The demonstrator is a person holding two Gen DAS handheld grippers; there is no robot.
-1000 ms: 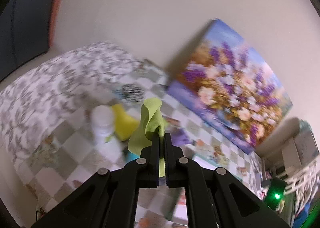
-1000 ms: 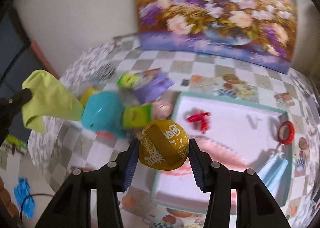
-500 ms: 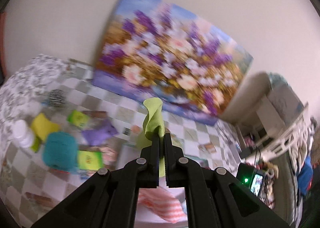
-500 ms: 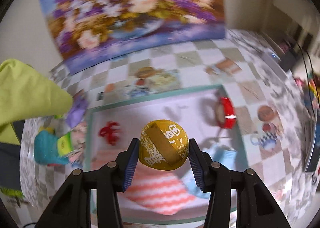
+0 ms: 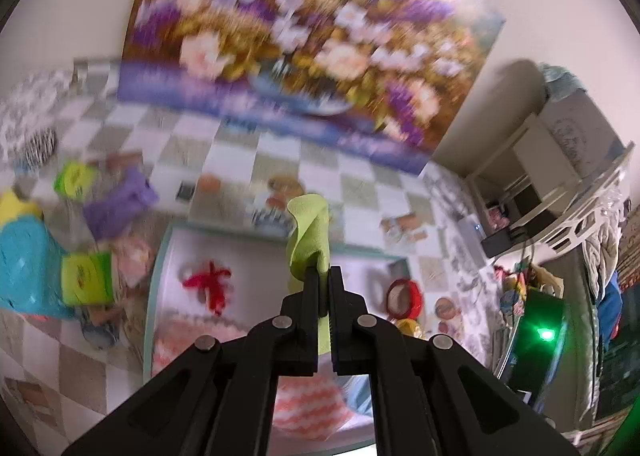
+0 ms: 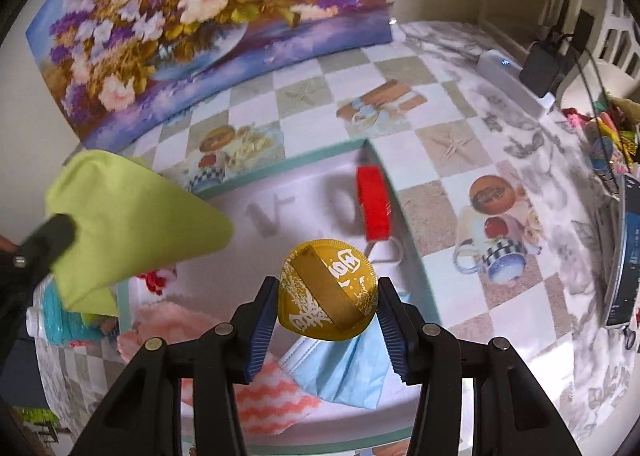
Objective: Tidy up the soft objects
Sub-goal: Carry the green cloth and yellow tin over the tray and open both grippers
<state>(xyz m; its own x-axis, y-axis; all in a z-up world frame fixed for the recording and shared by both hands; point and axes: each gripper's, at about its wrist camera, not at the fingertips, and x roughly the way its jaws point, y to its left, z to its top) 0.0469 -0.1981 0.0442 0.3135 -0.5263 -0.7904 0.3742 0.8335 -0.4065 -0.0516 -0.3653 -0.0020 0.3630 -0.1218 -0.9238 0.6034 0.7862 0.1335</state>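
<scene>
My left gripper (image 5: 324, 276) is shut on a lime-green cloth (image 5: 310, 240) and holds it in the air over the white tray (image 5: 158, 256). The cloth also shows at the left of the right wrist view (image 6: 132, 223). My right gripper (image 6: 328, 296) is shut on a yellow pouch with white print (image 6: 328, 292), held above the tray's right part (image 6: 416, 256). In the tray lie a red bow (image 5: 210, 284), a red ring (image 6: 374, 203), a pink zigzag cloth (image 6: 264, 400) and a light blue face mask (image 6: 348, 372).
A flower painting (image 6: 200, 15) leans on the wall behind the checkered table. Left of the tray lie a teal object (image 5: 24, 256), green packets (image 5: 86, 284), a purple cloth (image 5: 120, 203) and a striped ball (image 5: 40, 143). Cluttered shelves (image 5: 560, 175) stand at the right.
Both grippers have swung right from the pile of items to above the tray, each still holding its object. The yellow pouch is now lower, near the tray's right end.
</scene>
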